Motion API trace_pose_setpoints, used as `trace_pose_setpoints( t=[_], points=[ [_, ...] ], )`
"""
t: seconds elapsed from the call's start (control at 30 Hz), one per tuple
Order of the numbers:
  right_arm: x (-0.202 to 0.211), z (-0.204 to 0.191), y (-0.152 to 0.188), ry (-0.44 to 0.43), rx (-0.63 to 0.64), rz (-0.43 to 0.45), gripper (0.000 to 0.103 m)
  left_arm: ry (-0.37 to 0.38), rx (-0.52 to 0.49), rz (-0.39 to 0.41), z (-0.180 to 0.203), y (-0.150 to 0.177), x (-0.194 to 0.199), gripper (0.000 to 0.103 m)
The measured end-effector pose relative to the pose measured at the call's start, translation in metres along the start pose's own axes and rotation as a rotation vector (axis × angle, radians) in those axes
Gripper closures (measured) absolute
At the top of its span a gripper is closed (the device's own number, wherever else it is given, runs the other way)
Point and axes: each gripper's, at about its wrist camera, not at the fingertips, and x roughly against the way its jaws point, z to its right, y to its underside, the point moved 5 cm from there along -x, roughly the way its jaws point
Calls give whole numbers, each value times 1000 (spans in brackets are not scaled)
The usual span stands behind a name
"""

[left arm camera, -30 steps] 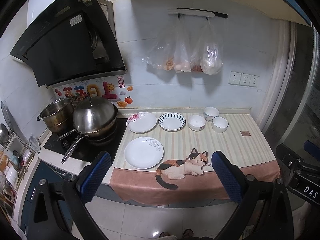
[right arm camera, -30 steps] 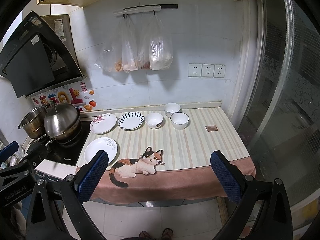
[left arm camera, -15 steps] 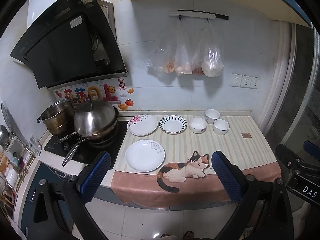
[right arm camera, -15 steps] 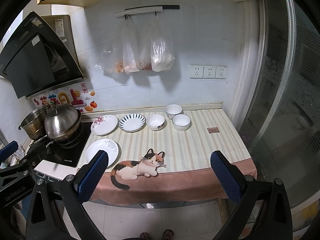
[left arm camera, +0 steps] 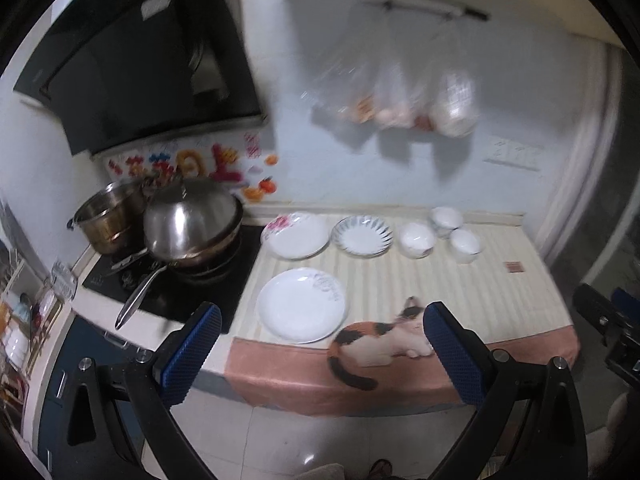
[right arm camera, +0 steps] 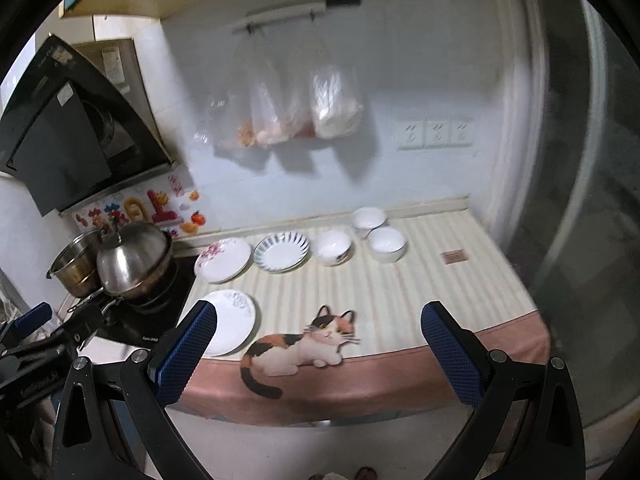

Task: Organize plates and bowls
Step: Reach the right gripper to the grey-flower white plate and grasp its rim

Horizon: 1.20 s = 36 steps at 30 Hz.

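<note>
Three plates lie on the striped counter mat: a white plate at the front left, a pink-flowered plate and a blue-rimmed plate behind it. Three white bowls stand to their right: one, one at the back and one. My left gripper is open and empty, in front of the counter edge near the white plate. My right gripper is open and empty, in front of the cat picture.
A lidded steel wok and a steel pot stand on the black cooktop at left, under a range hood. Plastic bags hang on the wall. A glass door is at right.
Both grippers have moved closer to the counter, and the views are blurred by motion. The plates and bowls have not moved. Both grippers stay open.
</note>
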Motion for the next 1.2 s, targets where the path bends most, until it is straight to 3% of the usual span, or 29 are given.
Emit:
trace_pose_setpoints(
  t=[0.23, 0.4, 0.67, 0.83, 0.93, 1.07, 1.13, 1.2],
  points=[
    [-119, -22, 31, -118, -51, -212, 0, -176, -28, -8, -68, -12, -83, 0],
    [-225, -48, 61, -160, -3, -380, 0, -177, 6, -152, -94, 1, -159, 0],
    [-397, -86, 89, -272, 91, -568, 0, -187, 79, -405, -113, 43, -298, 0],
    [-477, -114, 100, -332, 135, -683, 3, -164, 174, -549, -129, 66, -365, 2],
    [-513, -128, 106, -358, 158, -732, 8, -143, 203, -596, -129, 75, -392, 3],
    [-547, -144, 117, -392, 187, -791, 22, -112, 229, -638, -133, 81, -410, 8],
    [-560, -151, 124, -410, 192, -827, 28, -91, 250, -654, -134, 83, -414, 13],
    [-570, -158, 132, -440, 191, -864, 40, -55, 267, -672, -132, 87, -415, 25]
  ],
)
